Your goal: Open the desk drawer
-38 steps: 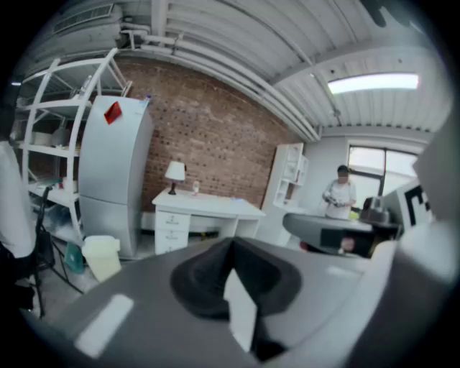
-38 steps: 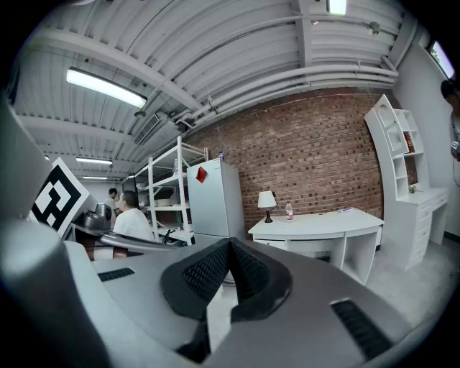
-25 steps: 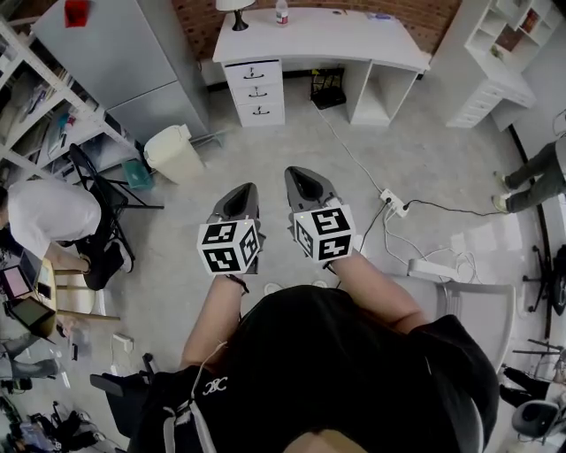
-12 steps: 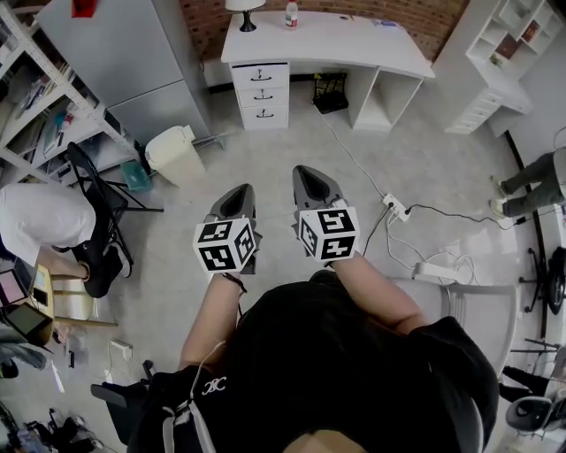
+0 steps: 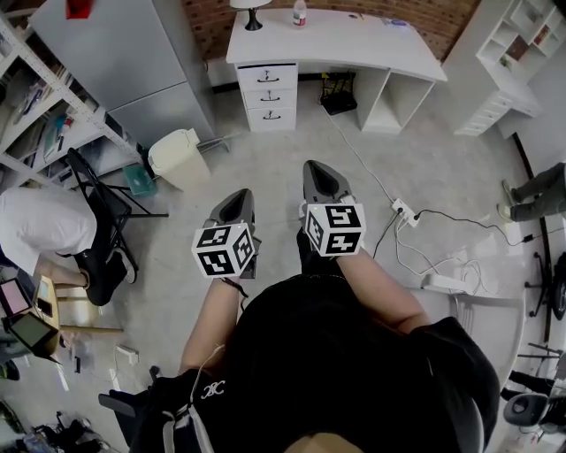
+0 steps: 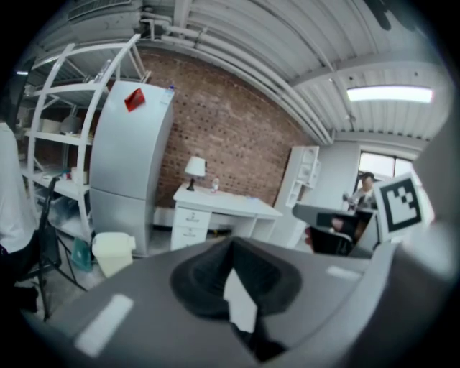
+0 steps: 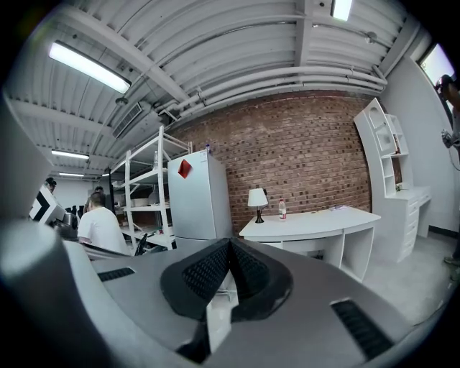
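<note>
Grippers, 2: left gripper [image 5: 237,196] and right gripper [image 5: 317,168], jaws of each pressed together, nothing betw. them (held side by side over the floor).
Desk [image 5: 354,40], 1, white, against brick wall [image 5: 424,11].
Drawers [image 5: 268,95], 3, stacked at desk's left end, all closed, well ahead of both grippers.
Lamp [image 5: 252,9], 1, and bottle [image 5: 300,12], 1, on desk top.
Bin [image 5: 179,157], 1; fridge [image 5: 133,62], 1; both left of desk.
Floor [image 5: 292,146] pale grey.

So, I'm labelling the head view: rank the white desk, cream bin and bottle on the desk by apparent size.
1. The white desk: clearly largest.
2. The cream bin: nearer the camera, yet far smaller than the desk.
3. The bottle: smallest.
</note>
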`<state>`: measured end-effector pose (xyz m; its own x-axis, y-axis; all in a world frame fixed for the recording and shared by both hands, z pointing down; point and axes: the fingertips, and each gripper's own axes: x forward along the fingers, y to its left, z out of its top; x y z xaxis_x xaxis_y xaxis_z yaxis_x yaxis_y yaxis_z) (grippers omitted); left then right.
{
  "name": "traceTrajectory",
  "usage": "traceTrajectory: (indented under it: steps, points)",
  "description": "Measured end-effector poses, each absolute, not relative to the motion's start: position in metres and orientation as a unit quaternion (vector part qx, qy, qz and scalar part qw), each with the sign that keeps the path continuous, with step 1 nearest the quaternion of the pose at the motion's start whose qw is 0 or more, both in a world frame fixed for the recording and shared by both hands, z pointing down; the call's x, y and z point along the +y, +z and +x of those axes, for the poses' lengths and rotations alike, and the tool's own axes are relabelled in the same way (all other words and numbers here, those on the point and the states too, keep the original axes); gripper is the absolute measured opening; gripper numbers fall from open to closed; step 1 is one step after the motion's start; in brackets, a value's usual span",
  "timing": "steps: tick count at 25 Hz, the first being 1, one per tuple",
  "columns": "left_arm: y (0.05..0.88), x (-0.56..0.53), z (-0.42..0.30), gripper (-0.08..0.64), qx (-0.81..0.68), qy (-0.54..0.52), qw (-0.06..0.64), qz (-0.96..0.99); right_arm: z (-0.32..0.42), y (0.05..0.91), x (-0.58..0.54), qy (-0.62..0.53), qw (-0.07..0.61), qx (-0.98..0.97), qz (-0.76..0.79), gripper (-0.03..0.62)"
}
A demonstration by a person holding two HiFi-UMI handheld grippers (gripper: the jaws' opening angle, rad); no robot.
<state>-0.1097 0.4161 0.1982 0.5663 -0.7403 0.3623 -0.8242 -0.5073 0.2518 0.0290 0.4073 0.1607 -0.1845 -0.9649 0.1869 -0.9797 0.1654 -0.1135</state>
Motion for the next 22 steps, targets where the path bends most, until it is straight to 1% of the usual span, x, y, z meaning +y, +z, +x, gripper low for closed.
traceTrajectory:
  steps: [5,11,15,22]
  points:
    - [0.212,0.348,-0.106,-0.002,-0.470,0.103,0.196,0.855,0.035,0.168,0.330,0.091,0.030,-0.777,0.622,-0.002]
    - [0.224,0.234,-0.084,-0.002,-0.482,0.102,0.201,0.847,0.052,0.175,0.210,0.086,0.032,-0.789,0.608,-0.002]
    - [0.224,0.175,-0.064,-0.002,-0.477,0.109,0.214,0.845,0.064,0.177,0.141,0.104,0.048,-0.791,0.600,-0.002]
    - [0.245,0.101,-0.040,-0.002,-0.485,0.128,0.254,0.827,0.085,0.198,0.064,0.128,0.074,-0.798,0.584,-0.002]
